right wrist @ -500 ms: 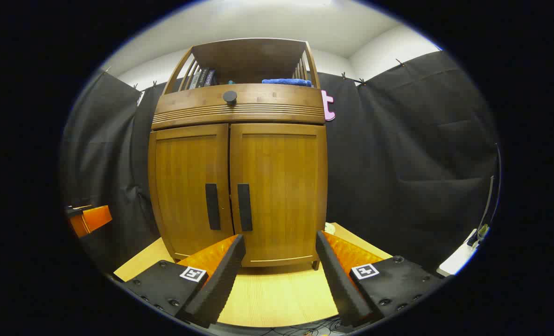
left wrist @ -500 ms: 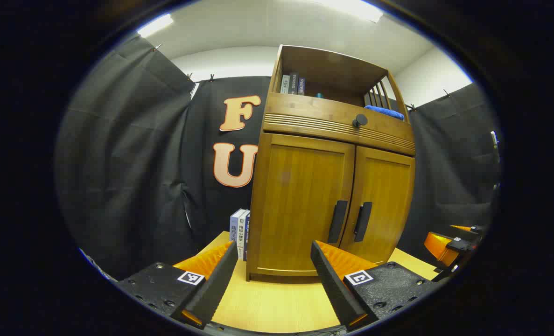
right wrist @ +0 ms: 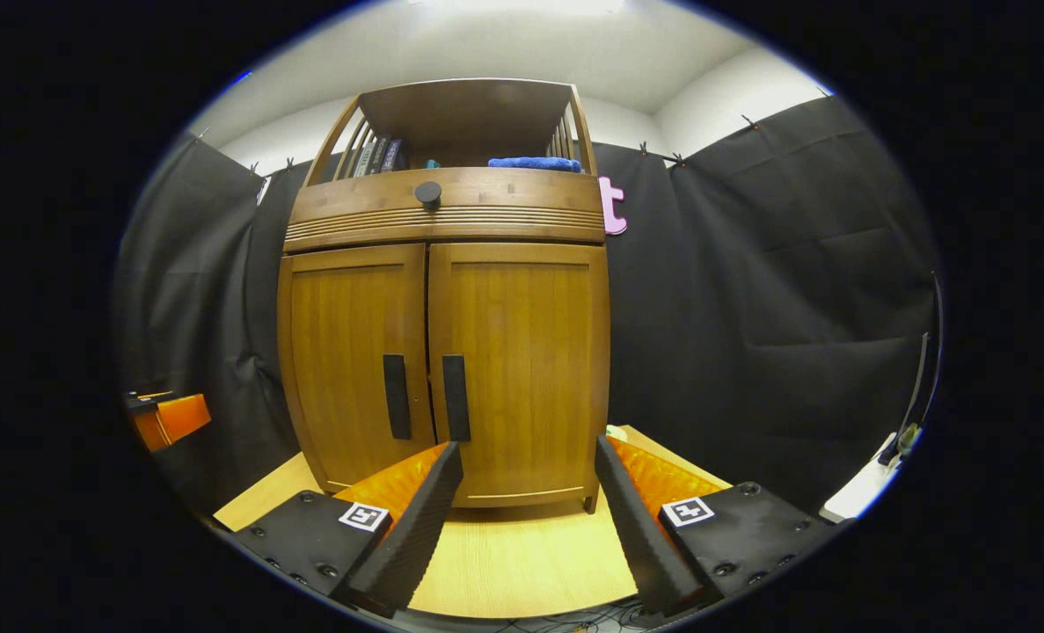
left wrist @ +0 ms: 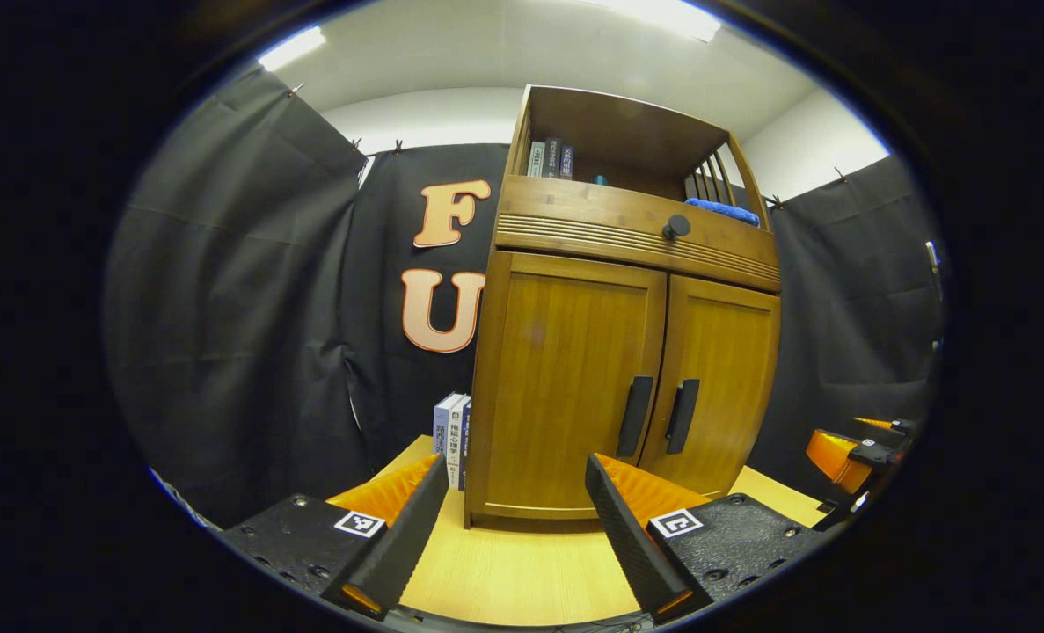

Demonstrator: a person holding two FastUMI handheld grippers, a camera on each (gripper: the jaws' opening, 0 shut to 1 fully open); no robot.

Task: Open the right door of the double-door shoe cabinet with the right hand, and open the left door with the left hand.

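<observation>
Cabinet sits slightly lower in right gripper view than before; right gripper (right wrist: 529, 492) has tilted up. Brown wooden double-door shoe cabinet (right wrist: 444, 352) stands on pale desk (right wrist: 522, 563), doors closed. Left gripper (left wrist: 516, 505), likewise wide-jawed, faces the black bar handles (left wrist: 636, 416), ready to approach.

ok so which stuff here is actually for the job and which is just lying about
For the job:
right door
left door
right handle
left handle
right gripper
left gripper

Lying about:
shelf books
blue cloth
standing books
drawer knob

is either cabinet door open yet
No, in the right gripper view the left door and right door both sit flush and shut, handles side by side.
</observation>
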